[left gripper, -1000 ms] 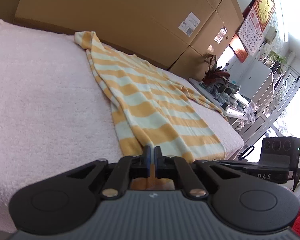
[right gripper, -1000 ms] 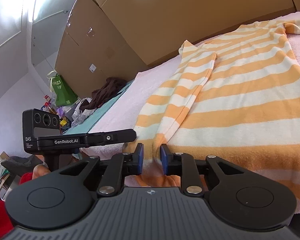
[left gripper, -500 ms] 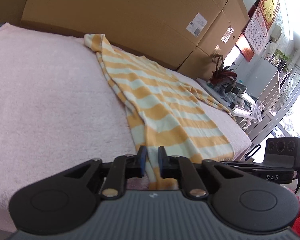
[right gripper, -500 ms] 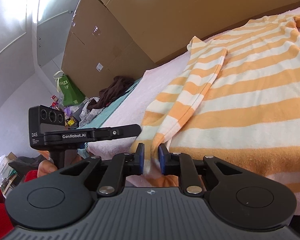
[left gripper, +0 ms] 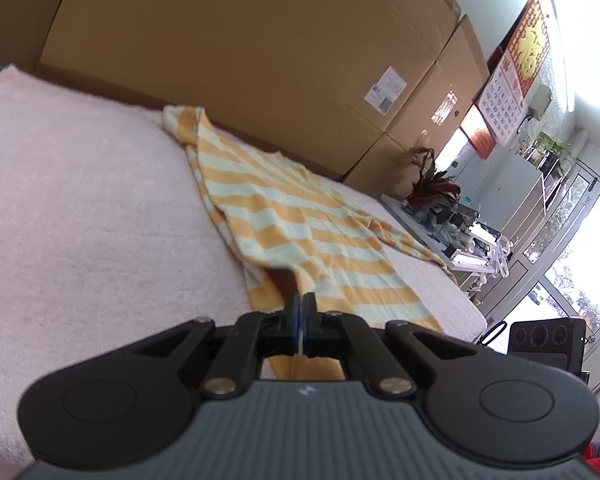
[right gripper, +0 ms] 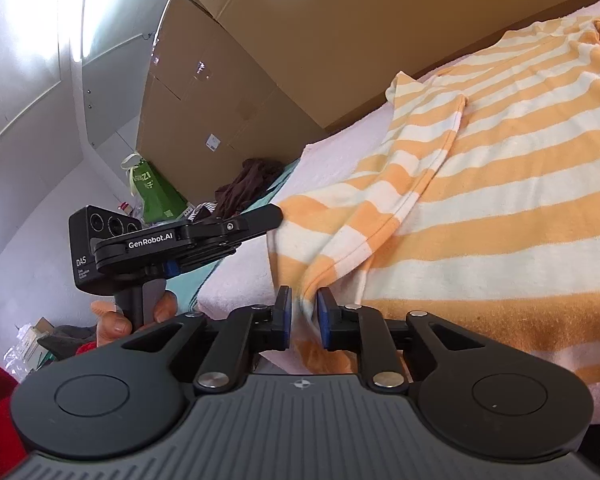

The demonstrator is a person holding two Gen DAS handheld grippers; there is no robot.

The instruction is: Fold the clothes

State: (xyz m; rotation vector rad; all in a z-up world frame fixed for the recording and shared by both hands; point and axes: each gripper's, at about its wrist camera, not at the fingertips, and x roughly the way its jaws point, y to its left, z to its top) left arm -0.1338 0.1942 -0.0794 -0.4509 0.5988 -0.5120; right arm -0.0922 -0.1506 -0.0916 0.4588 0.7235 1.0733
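Observation:
An orange-and-cream striped shirt point(left gripper: 300, 224) lies spread on a pink towel-covered table point(left gripper: 80, 208). My left gripper point(left gripper: 301, 305) is shut on the shirt's near hem corner, lifting it into a small fold. In the right wrist view the shirt point(right gripper: 480, 200) fills the right side. My right gripper point(right gripper: 303, 305) is closed on a bunched fold of the hem at the other corner, with cloth filling the gap between its blue pads. The left gripper point(right gripper: 188, 236) also shows in the right wrist view, held by a hand.
Large cardboard boxes point(left gripper: 240, 40) stand behind the table. A plant point(left gripper: 432, 184) and cluttered shelf sit beyond the table's right end. In the right wrist view dark clothes point(right gripper: 248, 184) and a green bag point(right gripper: 152, 196) lie past the left end.
My left gripper closed tight on the hem and raised it, so the cloth folds up. My right gripper stays on the hem; both have lifted and moved forward over the shirt.

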